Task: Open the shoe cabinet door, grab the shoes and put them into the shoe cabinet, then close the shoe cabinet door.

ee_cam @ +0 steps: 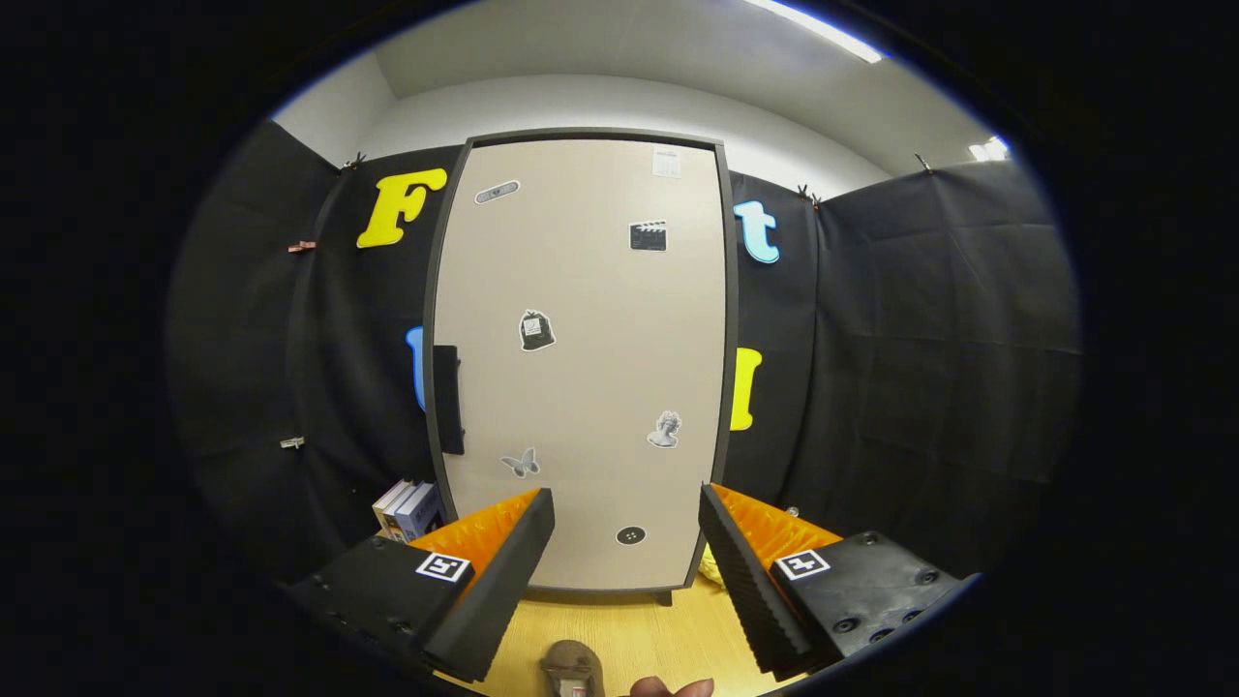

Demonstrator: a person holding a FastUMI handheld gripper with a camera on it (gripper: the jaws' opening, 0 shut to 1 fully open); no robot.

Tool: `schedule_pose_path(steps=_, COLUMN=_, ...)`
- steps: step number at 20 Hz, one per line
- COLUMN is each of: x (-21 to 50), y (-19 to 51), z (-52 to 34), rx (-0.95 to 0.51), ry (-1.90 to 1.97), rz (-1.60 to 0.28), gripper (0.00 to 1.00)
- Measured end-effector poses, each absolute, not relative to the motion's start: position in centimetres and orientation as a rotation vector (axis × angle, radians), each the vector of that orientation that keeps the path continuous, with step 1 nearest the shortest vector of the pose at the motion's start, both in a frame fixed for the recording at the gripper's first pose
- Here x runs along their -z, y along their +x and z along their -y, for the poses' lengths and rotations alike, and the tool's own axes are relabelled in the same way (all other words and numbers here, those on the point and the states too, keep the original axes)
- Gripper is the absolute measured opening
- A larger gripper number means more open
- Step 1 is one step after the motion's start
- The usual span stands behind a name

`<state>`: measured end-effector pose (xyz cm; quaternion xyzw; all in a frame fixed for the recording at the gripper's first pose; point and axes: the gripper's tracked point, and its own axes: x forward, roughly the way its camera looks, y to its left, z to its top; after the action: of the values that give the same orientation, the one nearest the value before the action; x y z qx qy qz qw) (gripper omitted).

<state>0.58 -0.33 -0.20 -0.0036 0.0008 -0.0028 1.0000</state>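
I see the tall beige shoe cabinet [581, 358] with its sticker-dotted door shut and dark handle [447, 399] at the door's left edge, beyond my gripper [627, 557], whose jaws are spread wide on nothing. A brown shoe [571, 668] lies on the wooden floor [639, 629] between them, cut off below, and stacked books [407, 508] peek out partly hidden left of the cabinet.

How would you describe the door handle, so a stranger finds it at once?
Start from the tall beige shoe cabinet door, shut, beyond the open gripper. On its left edge, at mid-height, sits the handle: a dark upright bar, raised, unlike the flat stickers scattered on the door.
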Motion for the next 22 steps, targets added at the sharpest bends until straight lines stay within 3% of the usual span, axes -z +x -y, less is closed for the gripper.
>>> schedule_pose_path(steps=10, x=-0.4, y=1.8, z=-1.8, rx=-0.021, ry=0.008, rz=-0.002, gripper=0.98)
schedule_pose_path(steps=22, x=-3.4, y=10.8, z=-12.9, rx=-0.157, ry=0.044, rz=0.056, gripper=0.98)
